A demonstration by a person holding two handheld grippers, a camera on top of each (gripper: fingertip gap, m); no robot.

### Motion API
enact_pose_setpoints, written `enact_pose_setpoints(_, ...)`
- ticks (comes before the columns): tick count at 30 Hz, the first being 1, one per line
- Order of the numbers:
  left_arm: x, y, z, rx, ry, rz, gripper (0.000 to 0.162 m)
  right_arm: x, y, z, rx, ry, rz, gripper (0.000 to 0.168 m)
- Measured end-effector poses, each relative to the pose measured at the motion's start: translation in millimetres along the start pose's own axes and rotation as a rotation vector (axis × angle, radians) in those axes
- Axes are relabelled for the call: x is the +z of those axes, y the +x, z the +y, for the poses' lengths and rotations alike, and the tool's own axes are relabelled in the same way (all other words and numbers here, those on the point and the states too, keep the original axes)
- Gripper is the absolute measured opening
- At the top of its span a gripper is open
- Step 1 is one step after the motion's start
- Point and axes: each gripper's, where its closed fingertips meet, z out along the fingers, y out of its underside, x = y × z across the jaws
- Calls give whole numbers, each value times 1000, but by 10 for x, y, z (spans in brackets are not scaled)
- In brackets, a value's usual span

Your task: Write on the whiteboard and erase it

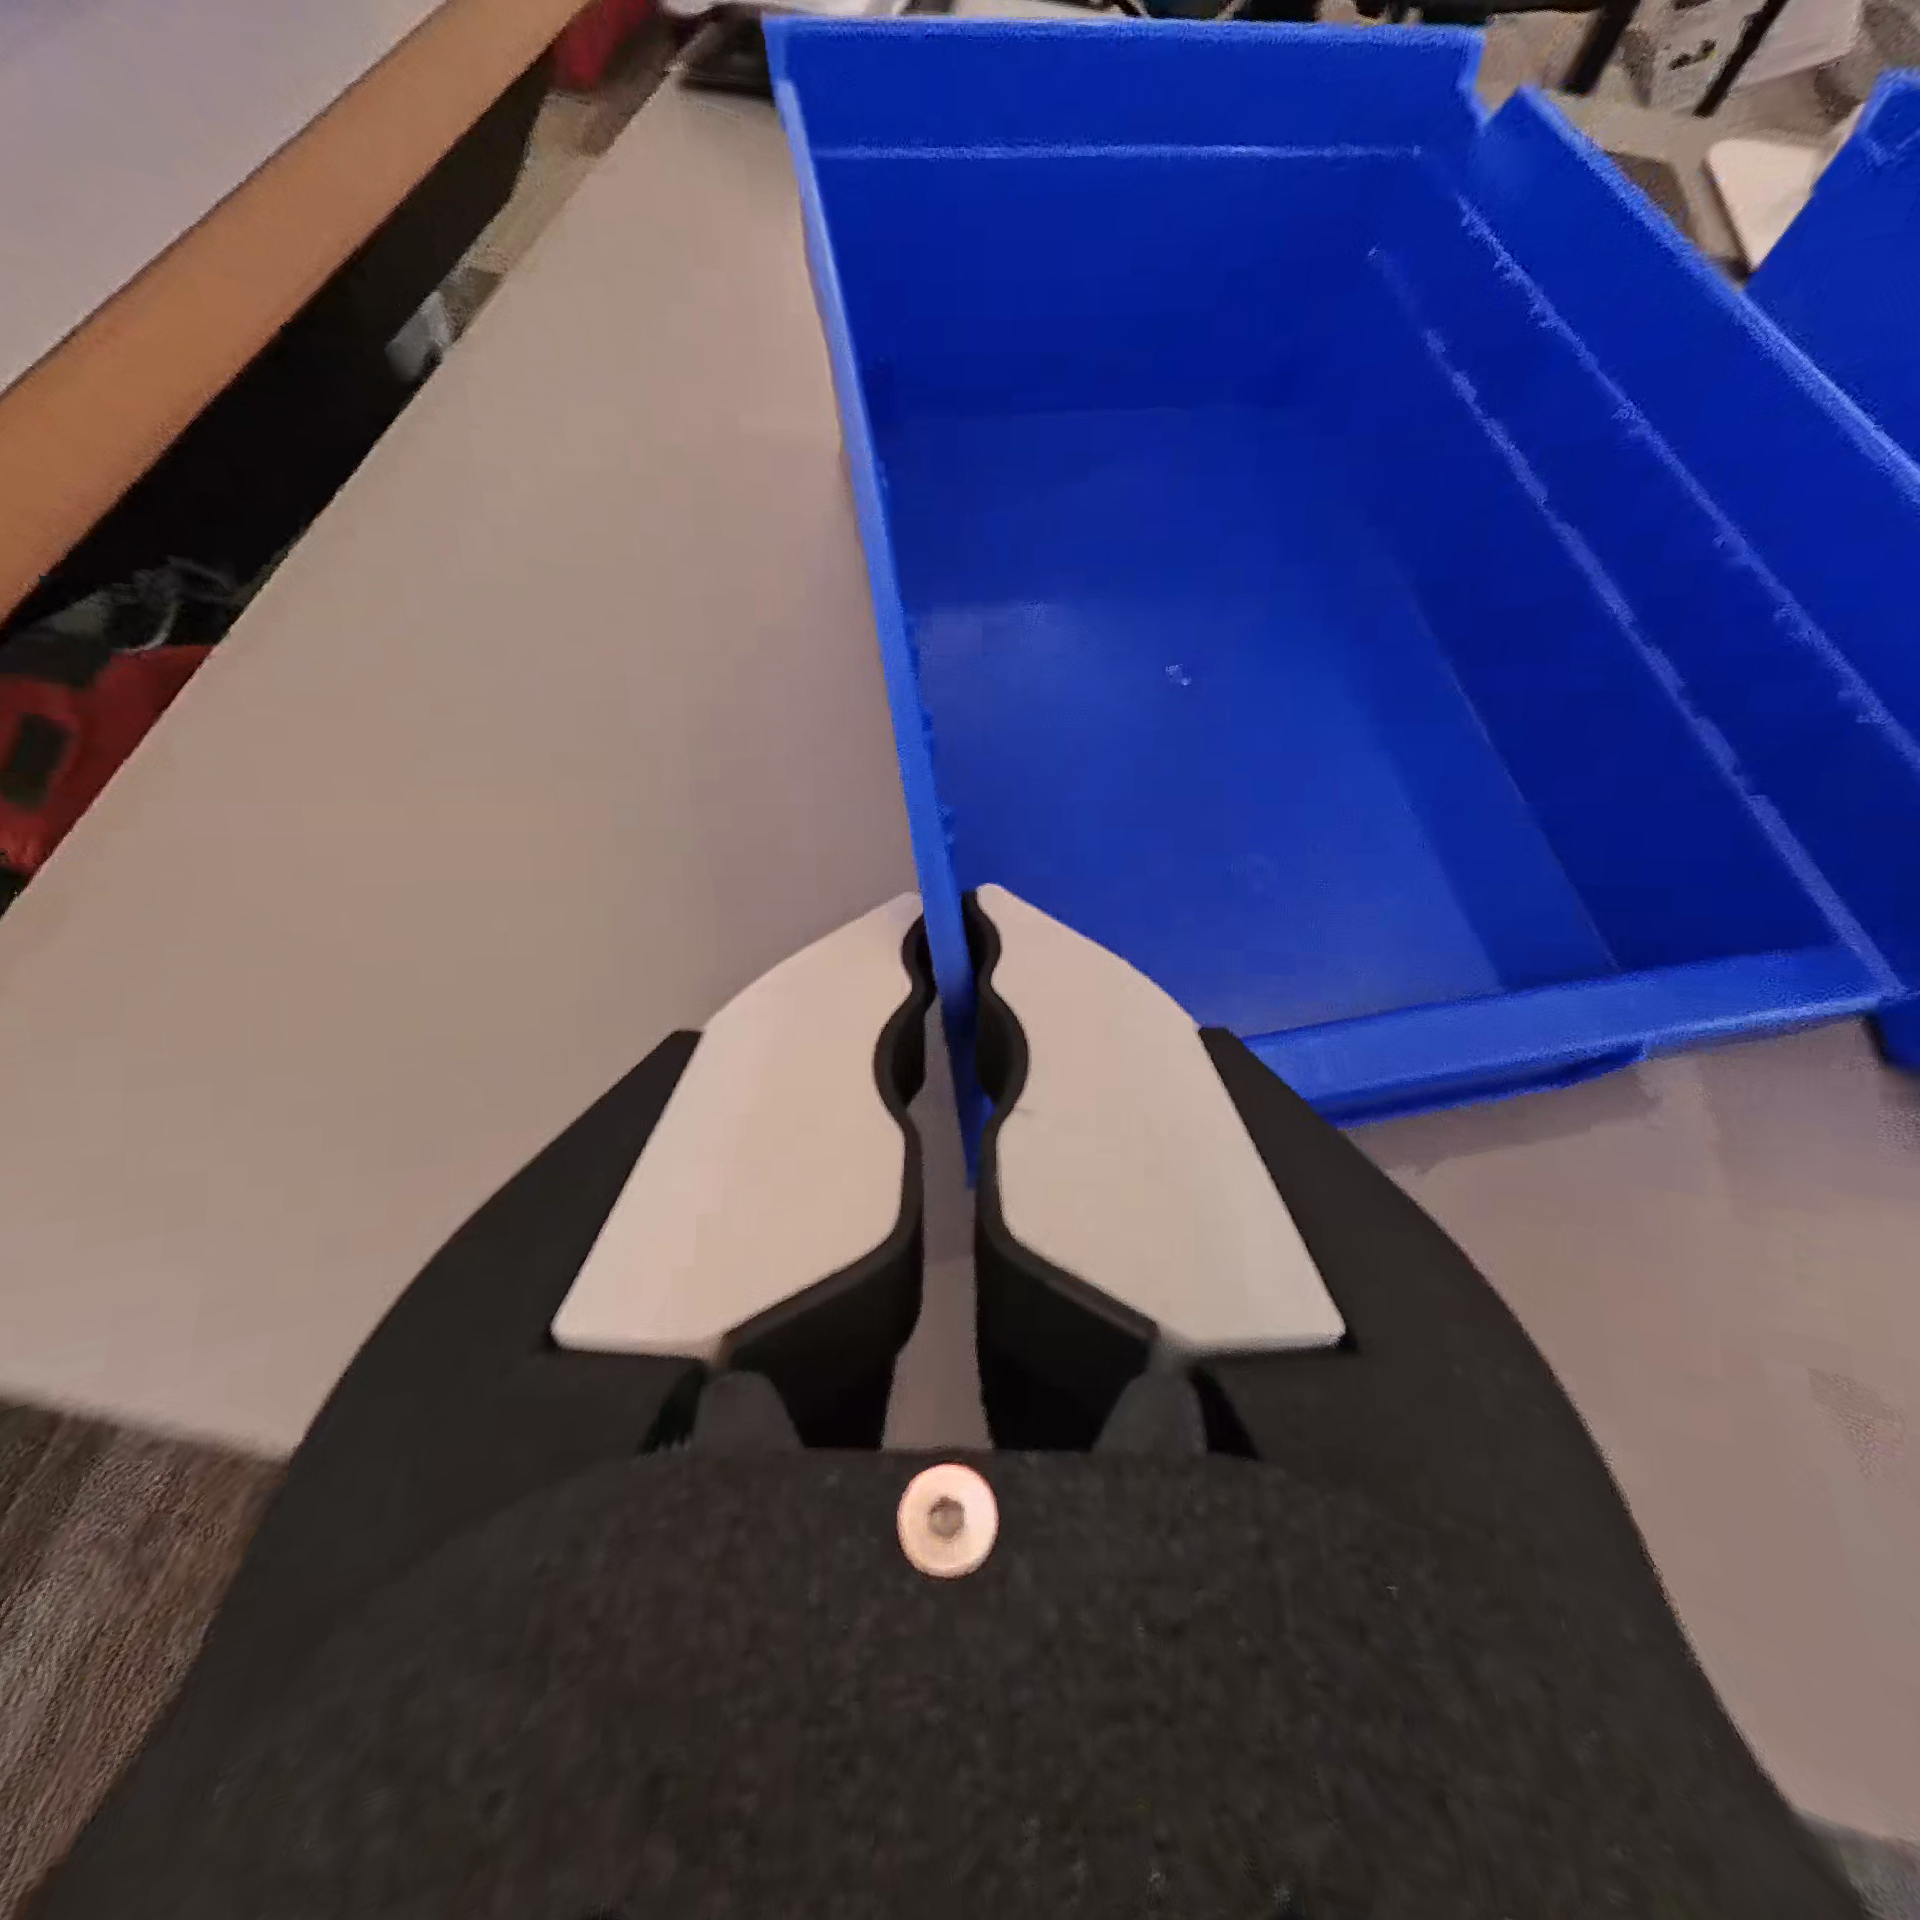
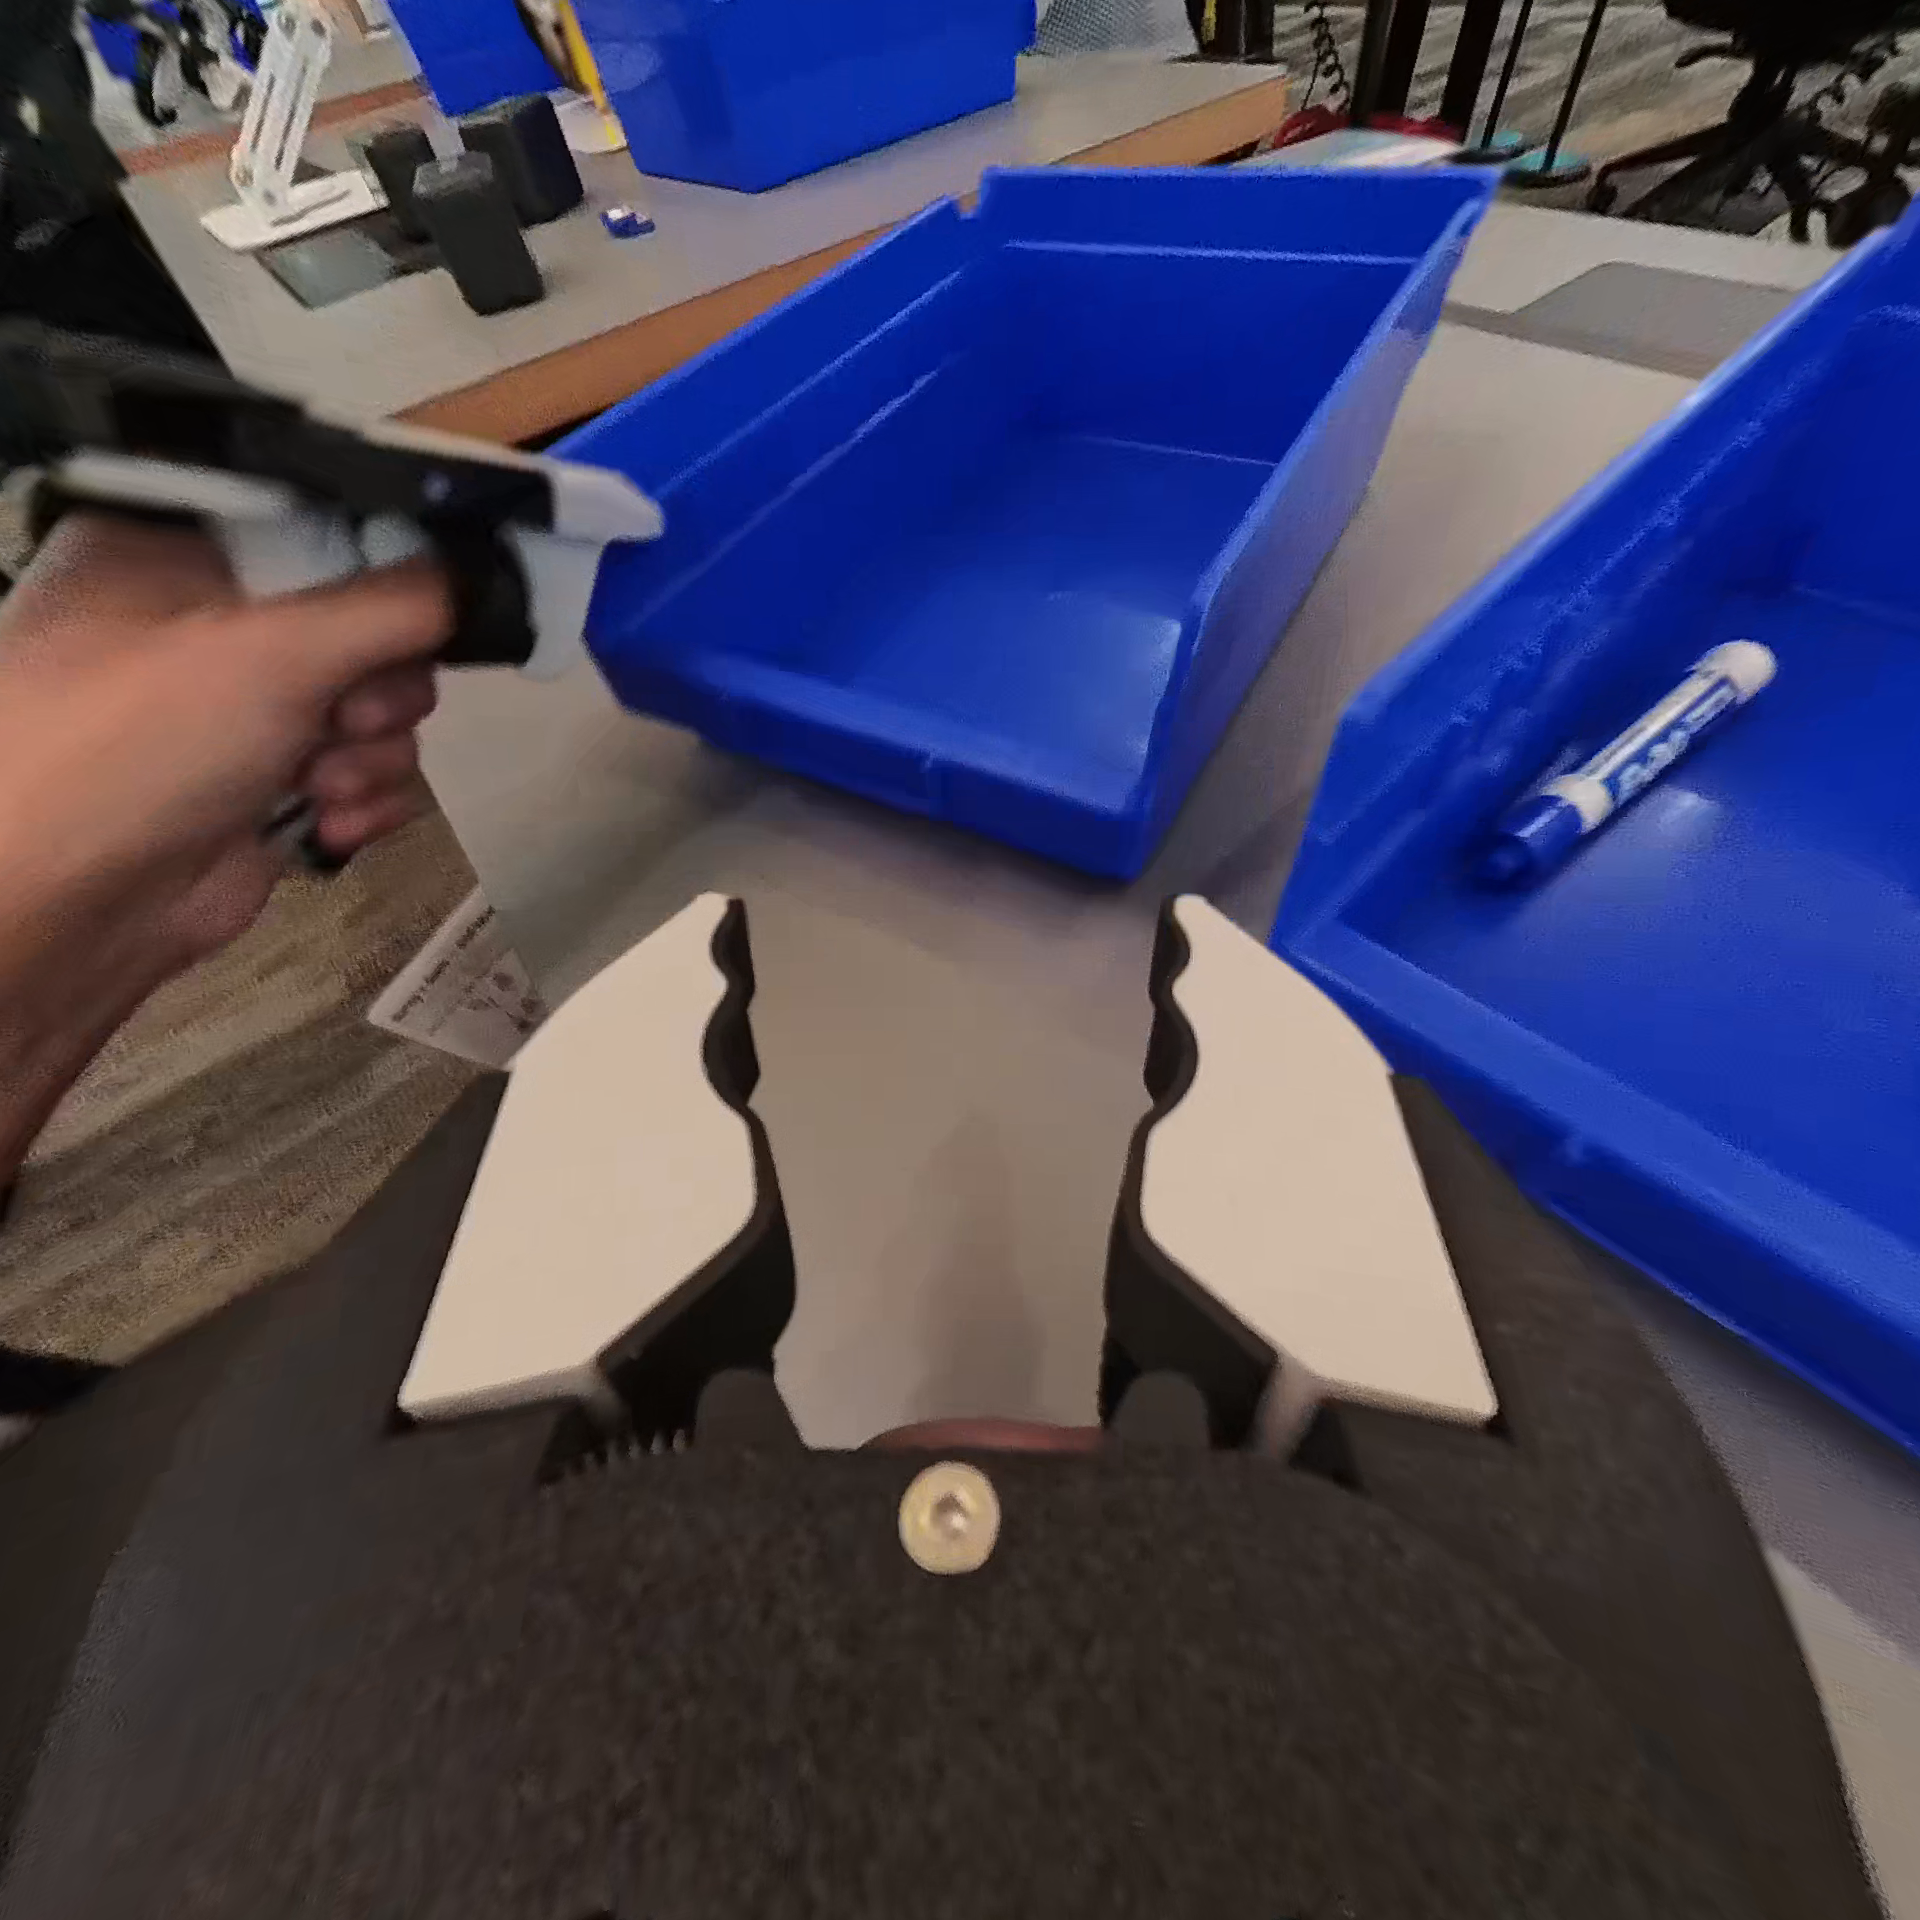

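Note:
An empty blue bin (image 1: 1621, 992) stands on the grey table (image 1: 520, 727). My left gripper (image 1: 951, 914) is shut on the bin's left wall near its front corner, one pad on each side of the wall. The right wrist view shows the same bin (image 2: 914, 769) with the left gripper (image 2: 582, 540), held by a hand, at that corner. My right gripper (image 2: 951, 925) is open and empty above the bare table, between this bin and a second blue bin (image 2: 1558, 1122) to the right. A blue-and-white marker (image 2: 1631, 764) lies in the second bin. No whiteboard is in view.
The second bin's corner (image 1: 1860, 260) shows at the right of the left wrist view. A farther table (image 2: 312, 343) carries more blue bins, black blocks (image 2: 483, 239) and a white stand. The table's left edge drops to carpet (image 2: 208, 1143); a paper label (image 2: 457, 997) sits at its corner.

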Motion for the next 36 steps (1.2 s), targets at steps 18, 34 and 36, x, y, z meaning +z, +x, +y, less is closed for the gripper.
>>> enact_pose_setpoints(18,-1053,-91,477,-51,116,-118,3,434,-82,30,-6,-87,245,4)
enact_pose_setpoints(34,-1367,2277,-1445,230,495,145,4,-1660,1538,-1461,-47,308,607,4)
enact_pose_setpoints(36,-1147,2929,-1499,305,485,186,3,-2048,2063,-1362,-40,290,713,4)
